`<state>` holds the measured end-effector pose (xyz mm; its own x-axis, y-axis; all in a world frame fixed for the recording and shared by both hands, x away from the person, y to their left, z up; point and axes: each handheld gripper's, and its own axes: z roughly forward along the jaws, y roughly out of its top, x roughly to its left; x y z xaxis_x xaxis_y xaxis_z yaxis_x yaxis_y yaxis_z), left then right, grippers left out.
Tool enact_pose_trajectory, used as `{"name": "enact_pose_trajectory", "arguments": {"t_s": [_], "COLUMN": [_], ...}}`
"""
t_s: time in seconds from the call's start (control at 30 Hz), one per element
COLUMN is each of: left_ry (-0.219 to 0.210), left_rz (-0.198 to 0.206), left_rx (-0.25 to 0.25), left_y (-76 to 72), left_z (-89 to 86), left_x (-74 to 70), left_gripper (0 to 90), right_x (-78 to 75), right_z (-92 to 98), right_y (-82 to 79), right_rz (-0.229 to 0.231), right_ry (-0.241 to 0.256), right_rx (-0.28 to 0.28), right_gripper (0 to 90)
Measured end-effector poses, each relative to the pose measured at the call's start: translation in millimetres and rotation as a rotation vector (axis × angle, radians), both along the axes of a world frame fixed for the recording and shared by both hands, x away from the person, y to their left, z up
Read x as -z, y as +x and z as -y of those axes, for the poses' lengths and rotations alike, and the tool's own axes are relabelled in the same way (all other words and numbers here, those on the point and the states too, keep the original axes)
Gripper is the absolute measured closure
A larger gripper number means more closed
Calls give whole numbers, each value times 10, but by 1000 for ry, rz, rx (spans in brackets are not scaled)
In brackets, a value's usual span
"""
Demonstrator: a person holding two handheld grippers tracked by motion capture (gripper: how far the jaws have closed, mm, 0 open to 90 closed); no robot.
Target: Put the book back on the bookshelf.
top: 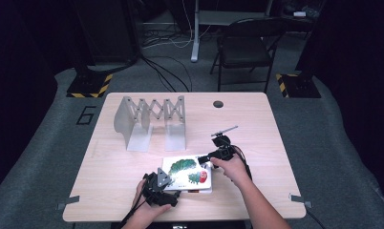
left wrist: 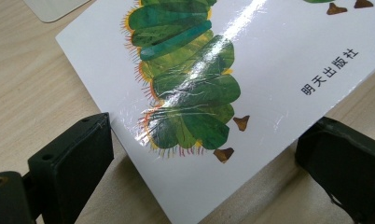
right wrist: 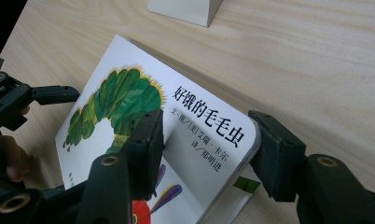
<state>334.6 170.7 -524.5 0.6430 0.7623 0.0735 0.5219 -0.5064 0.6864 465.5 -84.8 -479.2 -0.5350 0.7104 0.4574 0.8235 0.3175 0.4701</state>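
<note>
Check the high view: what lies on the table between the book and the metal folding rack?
Nothing: between the book and the rack the high view shows only bare wooden table. Both grippers sit at the book's near edges, not in that stretch.

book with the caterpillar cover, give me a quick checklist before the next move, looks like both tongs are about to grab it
1. Book flat on the table: cannot tell; in the right gripper view its near corner looks raised.
2. Left tongs astride a book corner: ok, jaws open on either side.
3. Left tongs gripping: not ok, a gap shows at each jaw.
4. Right tongs at the cover's corner: ok, one jaw over the cover, the other outside the edge.
5. Right tongs closed on the cover: cannot tell, contact is hidden.
6. Rack out of the way: ok, it stands apart, farther back on the table.
</note>
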Motion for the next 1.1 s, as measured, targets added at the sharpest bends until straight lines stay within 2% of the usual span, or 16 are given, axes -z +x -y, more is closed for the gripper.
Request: {"name": "enact_pose_trajectory", "arguments": {"t_s": [0.17, 0.2, 0.3, 0.5, 0.77, 0.9, 1.1], "left_ry": [-3, -1, -7, -16, -23, -42, -47], "left_rz": [-1, -21, -28, -75, -93, -121, -111], "left_rx": [-2, 1, -2, 11, 42, 52, 49], "left_y": [8, 18, 29, 69, 106, 117, 121], "left_z": [-5, -18, -27, -70, -117, -142, -149], "left_x": [3, -6, -5, -20, -43, -56, -52], "left_gripper": [43, 44, 46, 62, 75, 81, 82], "right_x": [-1, 2, 4, 3, -2, -34, -56], "right_z": [-1, 0, 2, 2, 6, 4, 15], "right_y": [-1, 0, 1, 2, 1, -14, -17], "right_rz": [0, 0, -2, -1, 2, 15, 27], "right_ry": [1, 1, 1, 1, 3, 9, 14], "right_rx": [-1, -1, -2, -3, -4, -6, -16], "right_gripper": [470, 470, 470, 470, 472, 482, 500]}}
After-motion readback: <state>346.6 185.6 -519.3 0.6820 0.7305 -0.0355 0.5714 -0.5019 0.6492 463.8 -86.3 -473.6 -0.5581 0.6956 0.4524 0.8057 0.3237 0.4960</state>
